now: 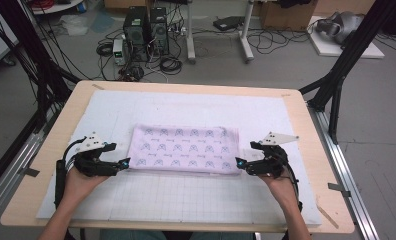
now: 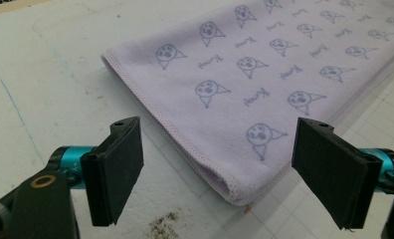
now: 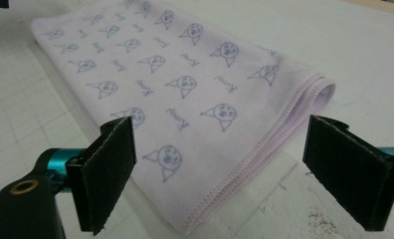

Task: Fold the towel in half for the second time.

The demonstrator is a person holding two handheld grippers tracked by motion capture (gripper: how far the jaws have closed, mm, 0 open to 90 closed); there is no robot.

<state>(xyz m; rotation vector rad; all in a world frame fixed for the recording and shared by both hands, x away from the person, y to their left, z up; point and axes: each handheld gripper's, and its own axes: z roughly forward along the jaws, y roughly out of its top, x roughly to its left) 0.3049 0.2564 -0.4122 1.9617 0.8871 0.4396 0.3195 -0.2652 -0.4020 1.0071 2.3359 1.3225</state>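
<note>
Towel: folded lilac towel (image 1: 184, 149) with small printed faces is lying flat in the middle of the high view, on the white gridded mat (image 1: 186, 197) that is covering the wooden table (image 1: 306, 120).
Left gripper: left gripper (image 1: 124, 162) is sitting at the lower left of the towel, jaws spread wide and pinching nothing; in the left gripper view the towel's near corner (image 2: 237, 191) is lying between the two black pads (image 2: 116, 169) without touching either.
Right gripper: right gripper (image 1: 240, 163) is sitting at the lower right of the towel, jaws likewise spread and empty; in the right gripper view the stitched end (image 3: 264, 149) is running between its pads.
Risk, layers: the stacked hems are showing at the right edge (several layers, by the look of it), so a shallow pinch is likely catching only the top layer and the fold is peeling open on lifting.
Risk, unevenness: one hand closing or rising sooner is probably dragging the towel askew across the mat.
Risk, mat: pads coming in too low are possibly scraping the mat or pushing the corner away instead of straddling it.
Risk, crumbs: dark crumbs (image 2: 162, 226) are lying near the left corner (they may be getting picked up by the cloth).
</note>
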